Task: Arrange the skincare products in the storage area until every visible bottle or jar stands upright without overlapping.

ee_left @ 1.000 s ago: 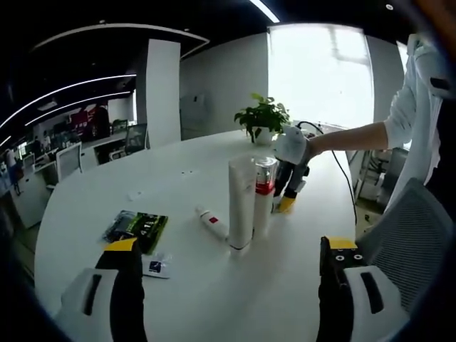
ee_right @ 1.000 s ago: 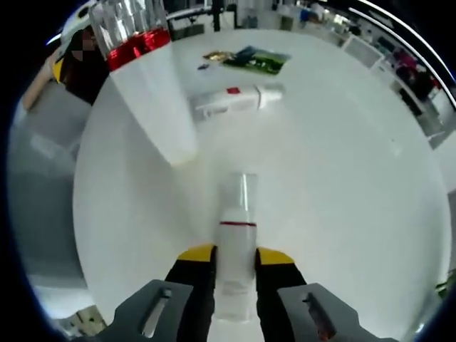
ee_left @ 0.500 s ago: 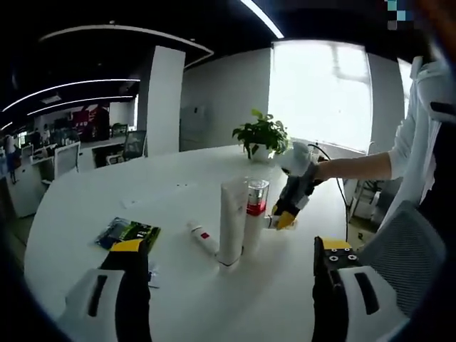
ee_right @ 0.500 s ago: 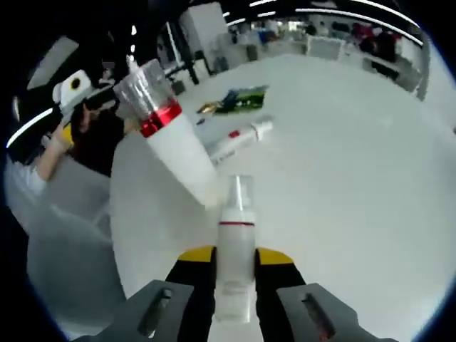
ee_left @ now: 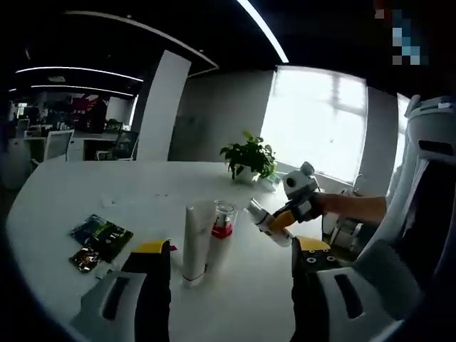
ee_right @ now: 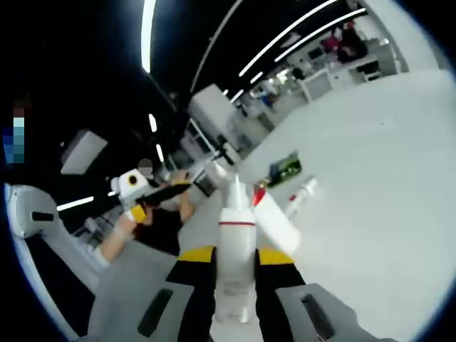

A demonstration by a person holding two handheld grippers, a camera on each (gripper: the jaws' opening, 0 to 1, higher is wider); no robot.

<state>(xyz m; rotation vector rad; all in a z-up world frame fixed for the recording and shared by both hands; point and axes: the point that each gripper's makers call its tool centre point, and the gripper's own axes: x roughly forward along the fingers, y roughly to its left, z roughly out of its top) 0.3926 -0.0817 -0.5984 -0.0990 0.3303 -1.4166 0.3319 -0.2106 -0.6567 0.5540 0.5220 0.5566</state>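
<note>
My right gripper (ee_right: 235,262) is clamped on a white pump bottle (ee_right: 236,242), carried tilted above the white table (ee_left: 64,192), presumably so I can set it down on its base. My left gripper (ee_left: 231,263) hangs empty, jaws wide apart, near the upright white tube (ee_left: 194,239) and red-banded bottle (ee_left: 221,235), which touch. A small tube (ee_right: 301,194) lies flat, needing righting.

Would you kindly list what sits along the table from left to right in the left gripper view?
Dark green packets → tall white tube → clear-capped bottle with a red band → white bottle held in the right hand-held gripper.
</note>
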